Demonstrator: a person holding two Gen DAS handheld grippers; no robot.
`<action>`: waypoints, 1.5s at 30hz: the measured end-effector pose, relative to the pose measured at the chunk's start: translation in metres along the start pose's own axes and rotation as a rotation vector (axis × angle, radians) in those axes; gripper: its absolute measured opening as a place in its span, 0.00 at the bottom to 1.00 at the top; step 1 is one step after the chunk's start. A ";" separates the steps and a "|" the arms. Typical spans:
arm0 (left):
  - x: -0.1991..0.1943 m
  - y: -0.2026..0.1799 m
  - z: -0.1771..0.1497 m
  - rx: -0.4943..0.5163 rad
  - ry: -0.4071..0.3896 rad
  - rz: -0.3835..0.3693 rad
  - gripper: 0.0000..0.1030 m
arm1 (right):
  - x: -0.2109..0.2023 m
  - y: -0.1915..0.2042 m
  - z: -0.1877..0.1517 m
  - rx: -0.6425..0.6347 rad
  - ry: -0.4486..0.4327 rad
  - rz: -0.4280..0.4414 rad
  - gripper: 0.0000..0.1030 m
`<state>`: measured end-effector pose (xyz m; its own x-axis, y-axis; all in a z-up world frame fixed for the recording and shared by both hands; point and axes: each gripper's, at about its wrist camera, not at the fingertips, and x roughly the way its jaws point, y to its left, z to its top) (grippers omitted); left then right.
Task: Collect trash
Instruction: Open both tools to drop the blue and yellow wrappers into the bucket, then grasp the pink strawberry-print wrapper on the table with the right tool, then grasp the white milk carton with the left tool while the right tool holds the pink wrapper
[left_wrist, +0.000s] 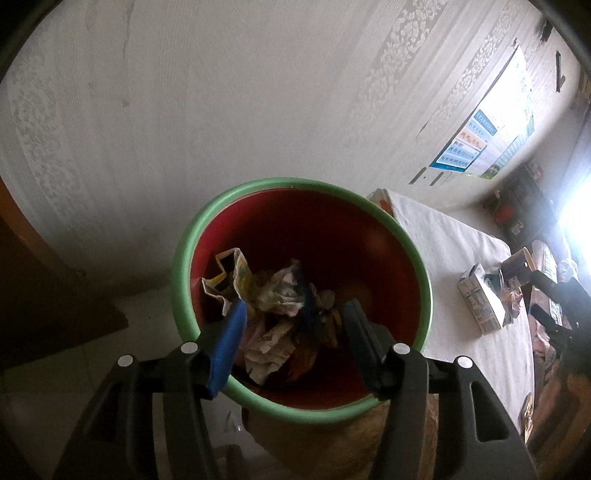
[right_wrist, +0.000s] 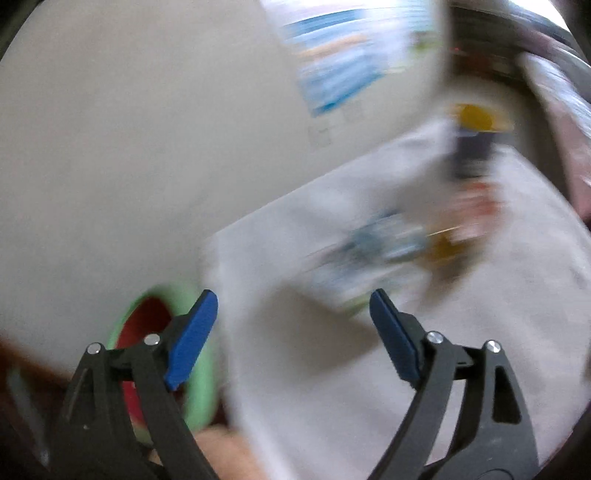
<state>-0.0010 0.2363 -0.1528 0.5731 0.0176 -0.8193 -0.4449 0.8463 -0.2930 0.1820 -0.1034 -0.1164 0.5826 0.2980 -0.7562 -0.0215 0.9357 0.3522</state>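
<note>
Both claws, left (left_wrist: 293, 314) and right (right_wrist: 293, 314), are spread and empty; bin (left_wrist: 258, 400) holds wrappers (left_wrist: 277, 299), carton (left_wrist: 478, 299) and cup (left_wrist: 517, 264) still wait.

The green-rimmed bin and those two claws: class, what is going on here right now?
A person is collecting trash with a claw in each hand. The left claw hangs open over the bin, holding nothing; crumpled wrappers lie inside. The right claw is open and empty above the white-covered table, in a blurred view. A carton and a cup are still on the table.
</note>
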 end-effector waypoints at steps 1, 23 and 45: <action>0.001 -0.001 0.000 0.000 0.001 0.000 0.52 | 0.003 -0.027 0.011 0.047 -0.015 -0.071 0.81; 0.002 -0.029 -0.003 0.079 0.019 0.032 0.54 | 0.079 -0.153 0.047 0.322 0.058 -0.260 0.57; 0.100 -0.300 -0.014 0.272 0.170 -0.116 0.71 | -0.075 -0.127 -0.127 -0.083 -0.008 -0.108 0.60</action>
<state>0.1802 -0.0236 -0.1543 0.4762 -0.1566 -0.8653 -0.1702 0.9490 -0.2654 0.0374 -0.2204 -0.1743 0.5917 0.1937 -0.7825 -0.0256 0.9747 0.2219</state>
